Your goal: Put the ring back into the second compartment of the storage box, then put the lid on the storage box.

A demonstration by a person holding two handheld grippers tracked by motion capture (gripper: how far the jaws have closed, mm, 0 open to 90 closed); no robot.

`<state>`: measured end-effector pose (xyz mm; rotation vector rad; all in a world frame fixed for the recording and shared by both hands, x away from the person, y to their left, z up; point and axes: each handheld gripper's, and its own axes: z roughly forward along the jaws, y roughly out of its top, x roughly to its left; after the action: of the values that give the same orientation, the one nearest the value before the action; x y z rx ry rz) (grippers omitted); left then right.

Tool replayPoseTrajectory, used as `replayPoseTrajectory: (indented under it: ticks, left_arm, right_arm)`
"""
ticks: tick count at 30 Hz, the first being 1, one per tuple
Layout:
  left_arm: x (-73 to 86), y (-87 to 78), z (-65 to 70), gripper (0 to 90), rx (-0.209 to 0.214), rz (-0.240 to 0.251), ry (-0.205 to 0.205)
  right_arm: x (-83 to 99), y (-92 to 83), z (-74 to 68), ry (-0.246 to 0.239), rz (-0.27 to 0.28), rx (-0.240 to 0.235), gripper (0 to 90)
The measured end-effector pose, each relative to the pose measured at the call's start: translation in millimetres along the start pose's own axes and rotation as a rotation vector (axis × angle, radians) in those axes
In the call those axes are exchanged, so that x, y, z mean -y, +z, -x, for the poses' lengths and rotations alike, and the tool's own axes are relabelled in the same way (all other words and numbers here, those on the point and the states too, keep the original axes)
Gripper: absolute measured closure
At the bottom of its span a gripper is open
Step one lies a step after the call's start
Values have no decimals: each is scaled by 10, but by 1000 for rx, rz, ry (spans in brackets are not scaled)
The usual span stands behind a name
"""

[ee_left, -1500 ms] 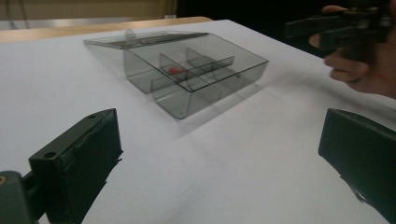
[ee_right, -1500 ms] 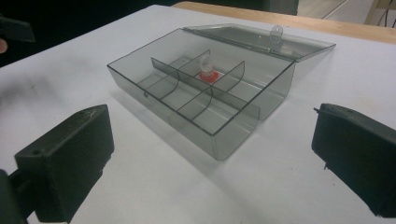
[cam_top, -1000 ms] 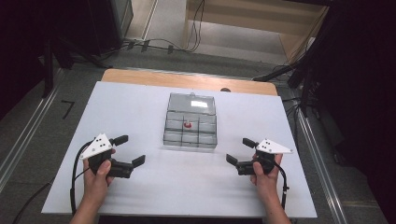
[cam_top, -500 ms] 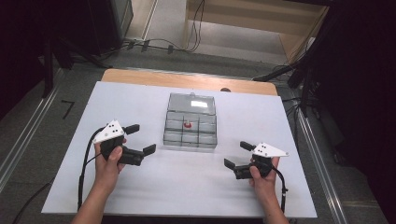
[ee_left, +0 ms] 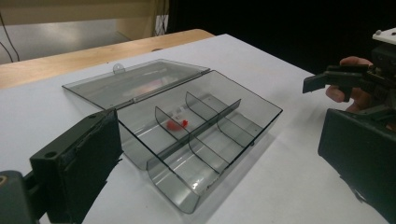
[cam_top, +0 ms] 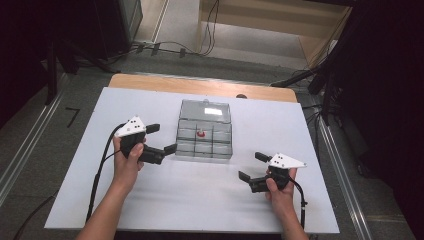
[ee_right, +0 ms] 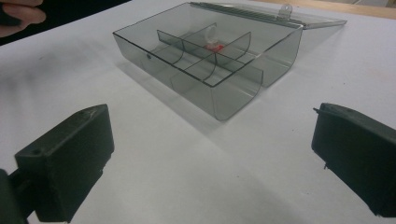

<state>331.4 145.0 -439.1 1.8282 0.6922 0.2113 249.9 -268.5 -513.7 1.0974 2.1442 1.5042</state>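
No readable writing is seen. The left gripper (cam_top: 161, 138) is held released, jaws wide, just beside the left wall of the clear box (cam_top: 205, 142), whose lid lies open. A small red piece (cam_top: 200, 133) lies in a middle compartment. The right gripper (cam_top: 253, 166), released, is kept apart over bare white table (cam_top: 200, 200).

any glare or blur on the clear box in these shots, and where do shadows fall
High view: a bright white glare patch sits on the open lid of the clear box. Left gripper view: the box is fairly sharp, while the near jaws are soft and dark. Right gripper view: the box casts a soft grey shadow on the white table toward the camera; the small red item looks blurred behind the dividers.
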Motion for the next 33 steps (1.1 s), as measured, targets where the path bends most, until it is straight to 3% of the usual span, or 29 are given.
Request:
replayPoseTrajectory:
  ticks: [17,20,28,33]
  left_arm:
    - [-179,388,-241,8,21,-20,-43]
    - [-172,427,-301,27,16,-6,-71]
    - [-163,570,-430,32,1,-33,-96]
    - [-178,667,-511,48,-39,-51,-109]
  right_arm:
    - [7,22,2,-2,1,-5,0]
    - [8,25,2,-3,0,-4,0]
    - [3,30,-6,1,-3,-2,0]
    - [-10,29,10,9,-3,0,0]
